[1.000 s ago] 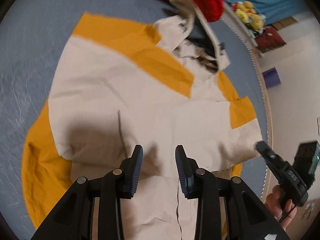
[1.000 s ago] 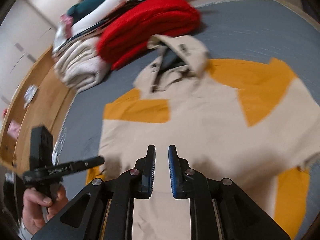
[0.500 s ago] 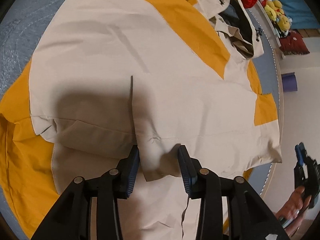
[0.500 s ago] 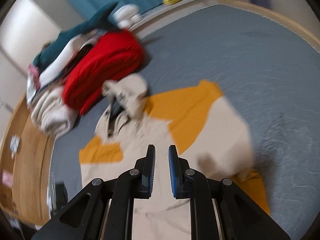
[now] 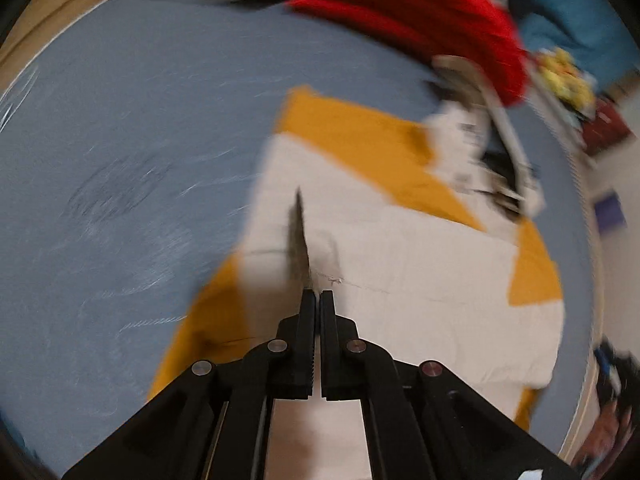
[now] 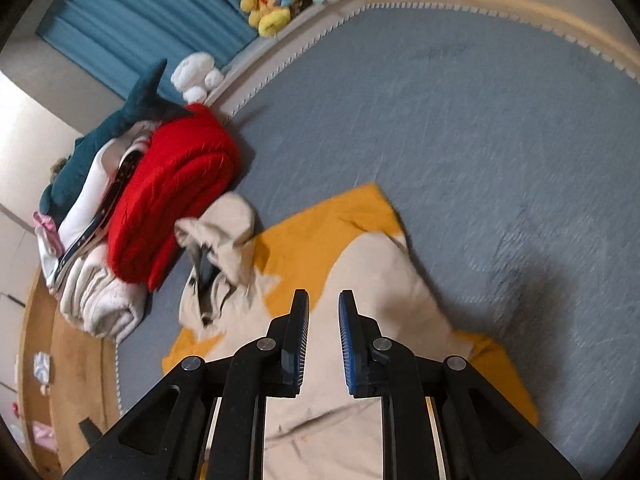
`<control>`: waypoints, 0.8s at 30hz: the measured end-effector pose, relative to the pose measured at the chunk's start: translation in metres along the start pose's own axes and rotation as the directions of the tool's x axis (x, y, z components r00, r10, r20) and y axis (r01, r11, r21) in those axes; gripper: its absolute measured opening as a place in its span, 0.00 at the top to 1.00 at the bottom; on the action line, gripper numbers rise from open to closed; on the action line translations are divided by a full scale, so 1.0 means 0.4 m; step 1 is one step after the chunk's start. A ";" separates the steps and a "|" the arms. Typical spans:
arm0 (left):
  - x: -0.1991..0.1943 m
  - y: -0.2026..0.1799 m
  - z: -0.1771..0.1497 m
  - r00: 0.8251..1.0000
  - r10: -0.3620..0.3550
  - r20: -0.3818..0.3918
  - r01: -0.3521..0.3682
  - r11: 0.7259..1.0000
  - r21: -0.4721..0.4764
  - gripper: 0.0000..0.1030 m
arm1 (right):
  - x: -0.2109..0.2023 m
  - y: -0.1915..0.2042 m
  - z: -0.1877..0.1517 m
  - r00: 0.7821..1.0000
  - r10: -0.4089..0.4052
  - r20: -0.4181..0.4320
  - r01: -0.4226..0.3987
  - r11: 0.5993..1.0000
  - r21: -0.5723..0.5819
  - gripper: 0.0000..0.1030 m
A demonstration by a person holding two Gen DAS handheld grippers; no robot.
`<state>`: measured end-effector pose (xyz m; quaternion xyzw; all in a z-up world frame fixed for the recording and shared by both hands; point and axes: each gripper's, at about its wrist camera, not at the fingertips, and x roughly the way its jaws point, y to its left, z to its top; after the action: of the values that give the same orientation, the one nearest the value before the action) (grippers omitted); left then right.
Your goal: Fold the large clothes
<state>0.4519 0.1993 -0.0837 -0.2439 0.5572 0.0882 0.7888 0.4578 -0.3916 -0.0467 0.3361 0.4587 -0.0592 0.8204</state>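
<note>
My left gripper (image 5: 318, 294) now clamps shut on the beige flap of the jacket (image 5: 420, 272); half a second ago its fingers straddled that edge. My right gripper (image 6: 323, 300) is opening slightly, nothing between the fingers, and has swung toward the bare blue mat (image 6: 480, 128).

1. The place is a home bedroom: a wide bed with a blue-grey cover (image 6: 460, 128) and a pale wooden frame (image 6: 520, 2).
2. Plush toys (image 6: 272, 0) line the bed's edge before blue curtains (image 6: 152, 8).
3. Folded clothes (image 6: 172, 196) are stacked on the bed.
</note>
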 end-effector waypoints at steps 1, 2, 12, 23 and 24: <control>0.012 0.023 0.001 1.000 -0.003 -0.021 0.003 0.999 -0.033 1.00 | 0.012 -0.005 -0.010 1.000 0.004 -0.021 -0.004 1.000 0.015 0.82; 0.026 0.042 0.001 0.999 -0.013 -0.049 0.009 0.998 -0.066 1.00 | 0.029 -0.011 -0.022 0.999 0.009 -0.052 -0.007 0.999 0.040 0.81; 0.044 0.039 0.000 0.995 -0.058 -0.077 0.054 0.997 -0.057 0.91 | 0.185 -0.126 -0.110 0.961 -0.077 -0.266 0.126 0.977 0.173 0.79; 0.092 0.055 -0.007 0.992 -0.034 -0.122 0.025 0.997 -0.075 0.87 | 0.226 -0.198 -0.164 0.891 -0.167 -0.422 0.287 0.927 0.239 0.62; 0.091 0.053 -0.008 0.992 -0.033 -0.121 0.024 0.997 -0.070 0.87 | 0.230 -0.197 -0.164 0.892 -0.157 -0.424 0.279 0.929 0.243 0.61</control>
<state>0.4538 0.2112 -0.1244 -0.2834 0.5976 0.0808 0.7457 0.4317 -0.3929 -0.1819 0.4061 0.6365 -0.1508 0.6381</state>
